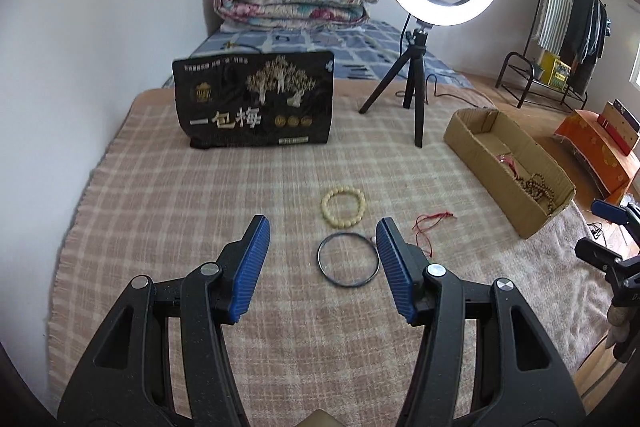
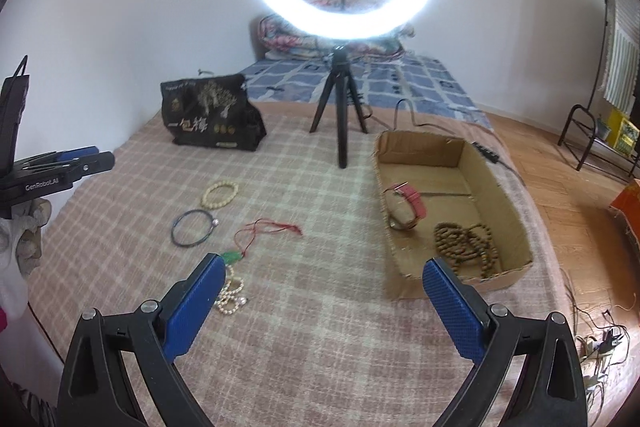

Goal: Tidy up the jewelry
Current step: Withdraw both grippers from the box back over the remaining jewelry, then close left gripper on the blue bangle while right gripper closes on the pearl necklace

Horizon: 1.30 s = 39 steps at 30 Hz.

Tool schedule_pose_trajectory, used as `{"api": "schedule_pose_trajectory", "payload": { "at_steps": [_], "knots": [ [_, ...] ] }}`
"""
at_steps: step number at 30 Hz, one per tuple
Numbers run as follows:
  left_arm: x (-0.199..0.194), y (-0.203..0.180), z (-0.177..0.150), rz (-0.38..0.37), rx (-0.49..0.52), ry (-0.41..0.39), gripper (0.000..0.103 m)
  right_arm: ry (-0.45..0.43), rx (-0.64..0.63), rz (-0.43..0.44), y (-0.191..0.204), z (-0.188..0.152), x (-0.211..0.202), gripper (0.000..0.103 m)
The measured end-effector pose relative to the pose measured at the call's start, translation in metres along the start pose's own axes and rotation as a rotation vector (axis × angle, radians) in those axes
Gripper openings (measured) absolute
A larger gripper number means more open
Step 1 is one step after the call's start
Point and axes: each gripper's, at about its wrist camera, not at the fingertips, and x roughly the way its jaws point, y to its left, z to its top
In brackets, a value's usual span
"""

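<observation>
Nearby, a tripod (image 2: 340,119) stands between black bag (image 2: 208,115) and cardboard box (image 2: 496,187).

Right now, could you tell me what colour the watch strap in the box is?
Red, on the watch strap; clearest in the right wrist view.

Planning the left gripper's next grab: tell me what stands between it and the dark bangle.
Nothing visible does. The left gripper is open and the dark bangle lies flat on the checked blanket between its fingertips, the cream bead bracelet just beyond.

Two bead bracelets (image 2: 219,194) (image 2: 231,293), one bangle (image 2: 192,222), one red-cord pendant (image 2: 256,235), one watch (image 2: 408,205), one box (image 2: 516,195).
</observation>
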Motion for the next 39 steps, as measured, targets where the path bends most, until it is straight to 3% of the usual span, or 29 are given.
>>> {"api": "schedule_pose_trajectory", "payload": {
  "at_steps": [14,25,29,39],
  "knots": [
    [0.052,0.005,-0.021,-0.048,-0.010,0.125,0.057,0.148,-0.168,0.162,0.049,-0.013,0.052,0.096],
    [0.090,-0.009,-0.034,-0.117,0.031,0.222,0.057,0.230,-0.257,0.211,0.073,-0.024,0.092,0.095],
    [0.104,-0.017,-0.038,-0.110,0.046,0.237,0.074,0.250,-0.262,0.216,0.075,-0.026,0.104,0.095],
    [0.139,-0.028,-0.043,-0.070,0.074,0.283,0.076,0.279,-0.285,0.223,0.081,-0.029,0.126,0.092]
  ]
}}
